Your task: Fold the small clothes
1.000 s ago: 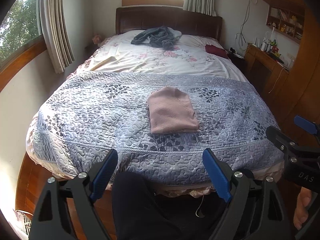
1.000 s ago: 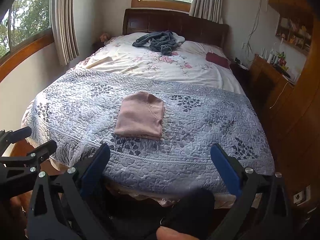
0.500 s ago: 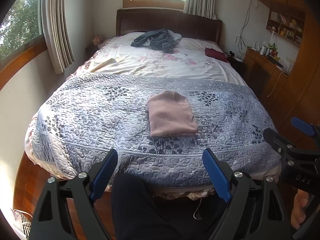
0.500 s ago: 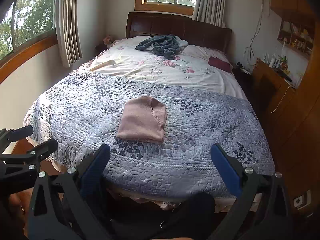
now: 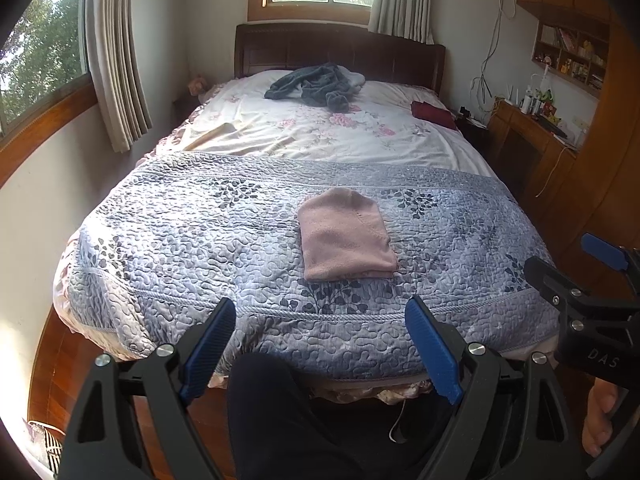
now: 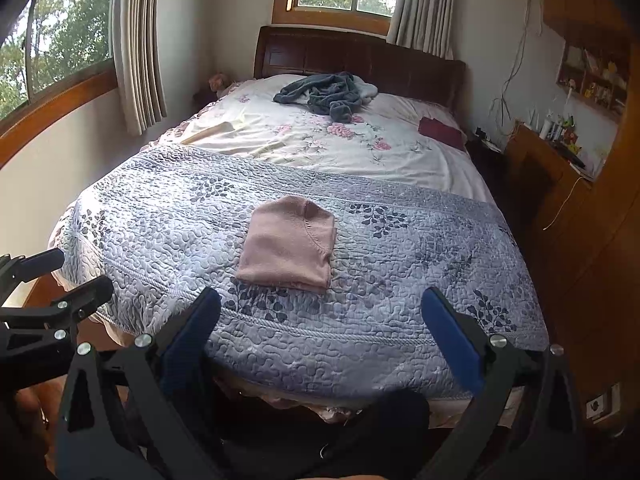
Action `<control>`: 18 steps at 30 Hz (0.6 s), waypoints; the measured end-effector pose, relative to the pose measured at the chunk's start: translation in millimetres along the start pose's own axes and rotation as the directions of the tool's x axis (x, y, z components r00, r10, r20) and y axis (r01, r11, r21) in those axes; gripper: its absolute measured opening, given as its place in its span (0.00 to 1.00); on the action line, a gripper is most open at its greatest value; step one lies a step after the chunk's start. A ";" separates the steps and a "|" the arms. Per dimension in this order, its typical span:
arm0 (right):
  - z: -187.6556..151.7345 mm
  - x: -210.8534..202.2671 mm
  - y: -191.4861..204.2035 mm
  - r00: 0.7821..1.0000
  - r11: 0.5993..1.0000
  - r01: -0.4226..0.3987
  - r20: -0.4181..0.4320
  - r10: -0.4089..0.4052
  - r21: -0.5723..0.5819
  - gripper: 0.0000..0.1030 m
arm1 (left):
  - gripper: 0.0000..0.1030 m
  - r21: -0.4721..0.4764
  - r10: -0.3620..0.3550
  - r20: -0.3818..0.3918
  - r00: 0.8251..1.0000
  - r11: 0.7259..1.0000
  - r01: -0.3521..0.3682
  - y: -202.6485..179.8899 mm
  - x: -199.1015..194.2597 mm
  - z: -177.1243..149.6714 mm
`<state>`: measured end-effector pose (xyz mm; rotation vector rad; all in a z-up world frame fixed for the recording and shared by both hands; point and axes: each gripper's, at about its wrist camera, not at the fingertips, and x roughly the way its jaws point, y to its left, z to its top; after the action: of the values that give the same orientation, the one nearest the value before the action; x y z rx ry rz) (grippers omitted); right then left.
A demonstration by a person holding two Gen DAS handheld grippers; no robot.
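Holding both tongs back from the foot of the bed (image 5: pixel 472 184), you have the left tongs (image 5: pixel 320 332) spread wide with nothing between their blue pads, and the right tongs (image 6: pixel 324 320) released and empty too. The pink garment (image 5: pixel 346 236) lies folded into a neat rectangle on the grey-blue quilt (image 5: pixel 180 240), near its middle and well apart from either pair of tongs. From the right wrist view the same garment sits left of centre, its folded edge towards you. Farther up, on the floral sheet (image 5: pixel 320 132), a dark grey heap of clothes (image 5: pixel 316 86) rests by the headboard (image 5: pixel 340 48), and a dark red item (image 5: pixel 434 114) lies near the right edge of the bed. Your dark trouser leg (image 5: pixel 280 420) shows below the left tongs.
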<state>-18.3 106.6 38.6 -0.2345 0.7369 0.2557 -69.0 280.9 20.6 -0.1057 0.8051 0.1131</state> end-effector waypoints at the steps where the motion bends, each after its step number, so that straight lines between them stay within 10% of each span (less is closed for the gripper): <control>1: 0.1 0.1 0.0 1.000 1.000 -0.001 0.000 0.001 0.000 0.97 | 0.84 0.001 0.001 0.000 1.000 1.000 -0.001 -0.4 -0.2 0.1; 18: -4.4 7.7 -3.3 1.000 1.000 0.000 -0.016 0.001 0.013 0.97 | 0.84 0.015 -0.003 -0.026 1.000 1.000 0.004 -4.1 9.5 -0.9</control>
<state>-14.5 103.2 30.6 -0.2240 0.7538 0.2496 -62.5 277.3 13.2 -0.0944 0.8318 0.1024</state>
